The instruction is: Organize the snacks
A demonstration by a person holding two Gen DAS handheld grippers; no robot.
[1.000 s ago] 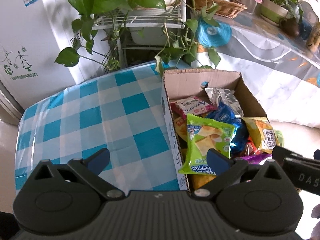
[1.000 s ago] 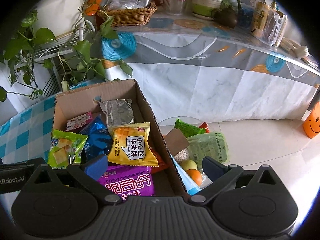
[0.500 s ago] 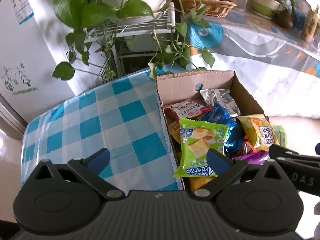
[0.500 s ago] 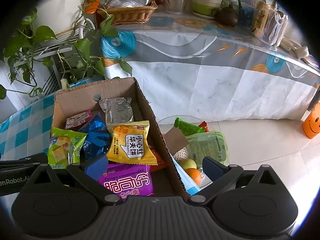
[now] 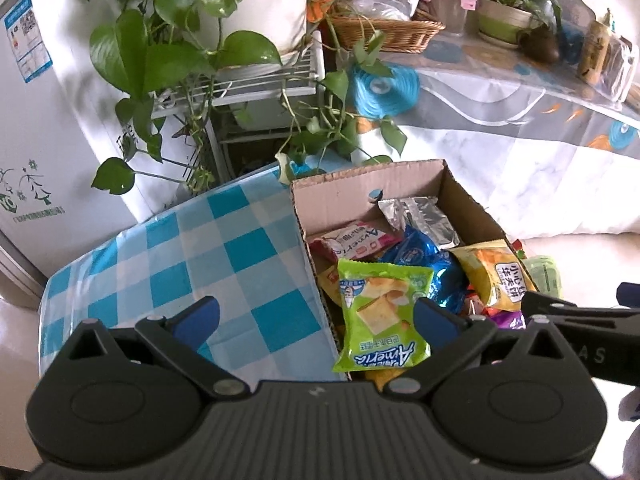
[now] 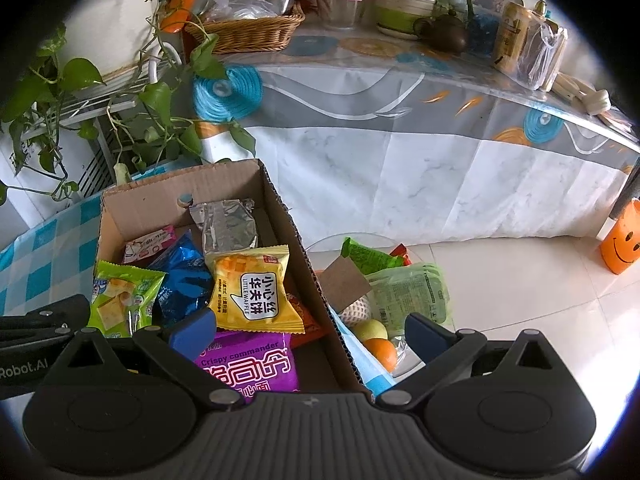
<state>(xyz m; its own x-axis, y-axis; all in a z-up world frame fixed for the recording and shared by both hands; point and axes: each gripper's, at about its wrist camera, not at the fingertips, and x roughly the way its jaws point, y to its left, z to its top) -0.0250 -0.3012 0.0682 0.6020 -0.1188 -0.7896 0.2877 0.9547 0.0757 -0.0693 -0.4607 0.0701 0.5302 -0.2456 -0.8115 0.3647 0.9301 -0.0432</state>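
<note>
We hold our left gripper (image 5: 316, 316) above the near edge of the cardboard box (image 5: 404, 184), its jaws spread wide with nothing between them; one blue fingertip sits over the blue-checked cloth (image 5: 192, 256) of the worktop, the other over the snacks. Our right gripper (image 6: 308, 330) hangs over the box's right wall, jaws equally wide and empty, one fingertip above the box, the other above the clear bag of fruit (image 6: 384, 312) just beside the box. The box stands on the checked worktop and is heaped with packets: the green cracker packet (image 5: 380, 316) lies on top near the left wall, the yellow waffle packet (image 6: 252, 288) rests against the blue foil packet (image 6: 184, 280), the purple chip bag (image 6: 252, 360) lies nearest us, the silver foil packet (image 6: 226, 224) and the pink packet (image 5: 352, 240) sit toward the far end. Behind the box we see a trailing pothos plant (image 5: 168, 48) on a white rack and a long table with a wicker basket (image 6: 248, 28).
</note>
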